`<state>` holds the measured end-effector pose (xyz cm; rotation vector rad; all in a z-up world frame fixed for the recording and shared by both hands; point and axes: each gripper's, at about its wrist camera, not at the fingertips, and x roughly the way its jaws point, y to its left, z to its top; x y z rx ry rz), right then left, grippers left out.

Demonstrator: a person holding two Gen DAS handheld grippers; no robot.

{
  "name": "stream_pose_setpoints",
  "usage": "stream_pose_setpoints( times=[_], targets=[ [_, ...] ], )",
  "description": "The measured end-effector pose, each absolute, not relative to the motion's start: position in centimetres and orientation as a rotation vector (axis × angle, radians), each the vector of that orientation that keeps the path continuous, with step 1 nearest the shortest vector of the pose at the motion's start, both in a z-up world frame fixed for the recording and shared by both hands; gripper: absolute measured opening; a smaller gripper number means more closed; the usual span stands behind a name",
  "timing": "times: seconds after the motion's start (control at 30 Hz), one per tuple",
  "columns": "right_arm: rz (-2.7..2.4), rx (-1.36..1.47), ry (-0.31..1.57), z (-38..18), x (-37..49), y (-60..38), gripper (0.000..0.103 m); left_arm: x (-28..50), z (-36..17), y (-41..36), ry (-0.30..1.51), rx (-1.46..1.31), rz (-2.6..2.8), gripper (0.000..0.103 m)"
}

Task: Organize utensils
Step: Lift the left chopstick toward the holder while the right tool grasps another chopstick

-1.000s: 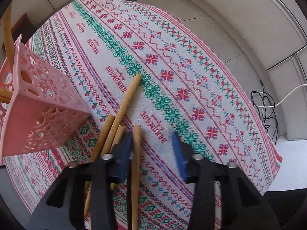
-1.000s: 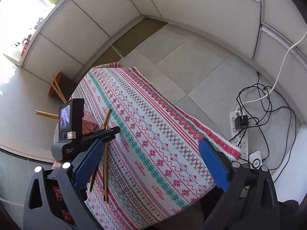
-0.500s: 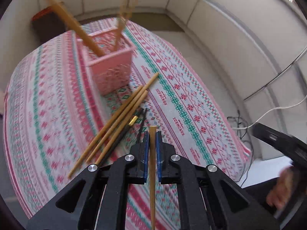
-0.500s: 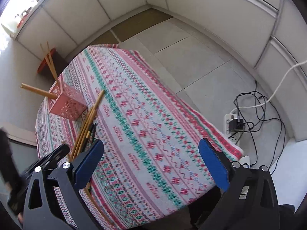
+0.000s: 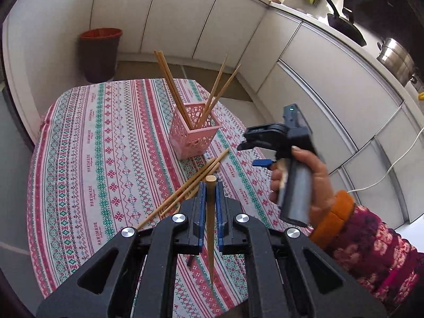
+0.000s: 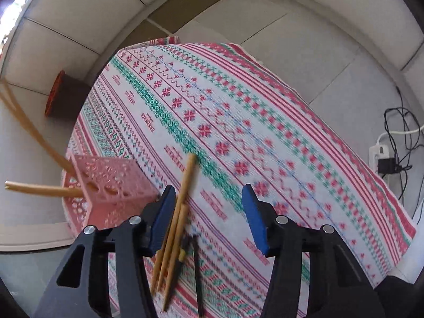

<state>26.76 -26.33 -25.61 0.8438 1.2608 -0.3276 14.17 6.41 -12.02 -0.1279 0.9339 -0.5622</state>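
Between the blue pads of the left hand-held gripper (image 5: pixel 208 193): one wooden chopstick (image 5: pixel 210 228), clamped. Ahead (on the patterned bench (image 5: pixel 79 143)): pink holder (image 5: pixel 194 137), loose chopsticks (image 5: pixel 185 188). Right hand-held gripper (image 6: pixel 209 212): wide apart, holding nothing.

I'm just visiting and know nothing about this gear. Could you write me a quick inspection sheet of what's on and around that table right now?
Surface: table under a patterned tablecloth.
Job's things: pink holder standing upright with four chopsticks leaning out; loose chopsticks lying on the cloth beside it; one chopstick held off the table.
Clutter: a dark stick lies among the loose chopsticks.
Grippers: left gripper has its jaws shut on the chopstick; right gripper hangs over the loose chopsticks, jaws open.
Cables: power strip and tangled wires on the floor.
Surroundings: white cabinets, a bin, cookware on the counter.
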Motion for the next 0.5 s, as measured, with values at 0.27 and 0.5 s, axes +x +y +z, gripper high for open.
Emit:
stream_pose_setpoints(
  times=[0.27, 0.5],
  targets=[
    [-0.406, 0.737, 1.355, -28.9, 30.8, -24.8, 0.047, 14.2, -10.7, 7.9, 0.903, -0.163, -0.569, 0.006],
    [-0.521, 0.657, 1.339, -29.2, 31.6, -23.9, 0.015, 13.7, -10.1, 8.1, 0.882, -0.166, -0.572, 0.006]
  ],
)
